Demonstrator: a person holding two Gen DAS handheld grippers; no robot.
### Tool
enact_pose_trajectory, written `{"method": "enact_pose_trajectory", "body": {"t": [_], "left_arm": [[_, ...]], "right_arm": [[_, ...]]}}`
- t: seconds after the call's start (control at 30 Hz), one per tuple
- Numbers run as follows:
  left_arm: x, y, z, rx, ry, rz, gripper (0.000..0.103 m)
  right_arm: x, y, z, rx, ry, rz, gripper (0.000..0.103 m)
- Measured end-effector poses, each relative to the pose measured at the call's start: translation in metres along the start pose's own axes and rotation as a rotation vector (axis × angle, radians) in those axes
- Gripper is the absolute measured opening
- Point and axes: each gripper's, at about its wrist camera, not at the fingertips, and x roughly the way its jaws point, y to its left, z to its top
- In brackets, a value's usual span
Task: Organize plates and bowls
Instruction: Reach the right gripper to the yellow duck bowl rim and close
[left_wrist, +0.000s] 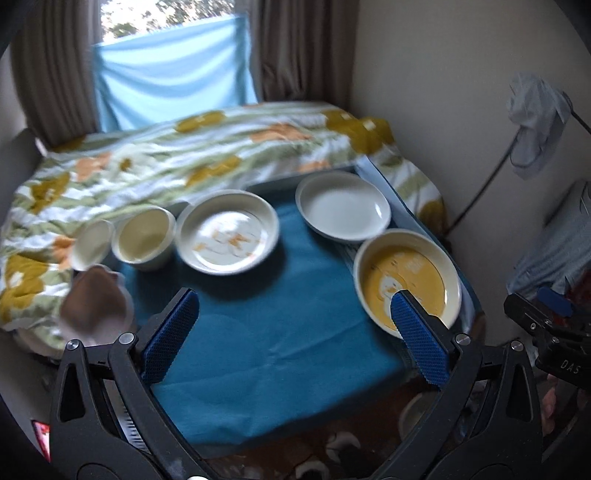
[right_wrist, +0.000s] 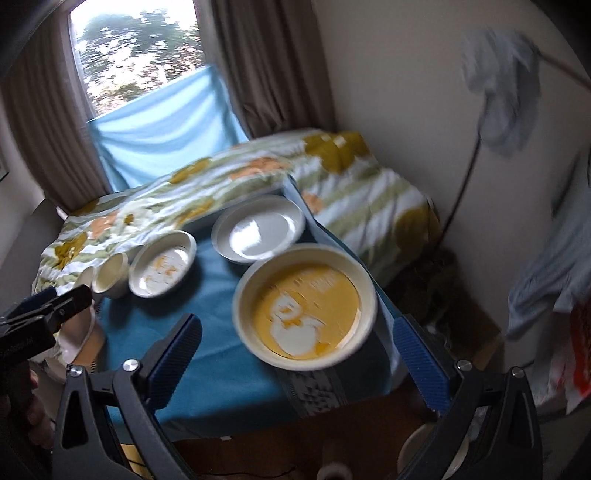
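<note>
Five dishes are laid out on the counter (left_wrist: 258, 350), which is covered by a blue cloth; a yellow plate (right_wrist: 306, 306) with a white figure is set at the right edge, a white plate (left_wrist: 343, 206) just behind it, a patterned plate (left_wrist: 227, 230) near the middle, and a cream cup (left_wrist: 144, 236) and a smaller cup (left_wrist: 90, 243) are lined up at the left; the cups are touching or nearly so, which cannot be told through the blur. The left gripper (left_wrist: 295, 332) is held above the cloth with its fingers spread wide and nothing between them; the right gripper (right_wrist: 299, 354) is held over the near edge, its fingers likewise wide apart and empty, with the yellow plate framed between them but not yet touched.

The step in hand is judged to be a reach for the yellow plate by the right gripper; the plate is best taken by its raised rim, one finger inside and one outside, since a flat plate cannot be spanned across. Its position at the counter's edge should be minded, lest it be nudged off; it should be lifted level and lowered gently onto another plate so that the stack is seated squarely.
</note>
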Motion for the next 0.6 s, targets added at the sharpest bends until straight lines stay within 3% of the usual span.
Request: {"method": "enact_pose_trajectory", "body": {"t": [0.1, 0.4, 0.6], "left_arm": [[0.042, -0.016, -0.004, 0.004, 0.072, -0.051, 0.103], [0.166, -0.050, -0.014, 0.037, 0.228, -0.082, 0.095], [0.214, -0.053, -0.017, 0.014, 0.312, -0.079, 0.074]], "right_arm": [[0.030, -0.030, -0.007, 0.063, 0.059, 0.020, 0.098], [0.120, -0.075, -0.017, 0.144, 0.209, 0.117, 0.063], [0.151, -0.086, -0.014, 0.142, 0.245, 0.154, 0.045]]}}
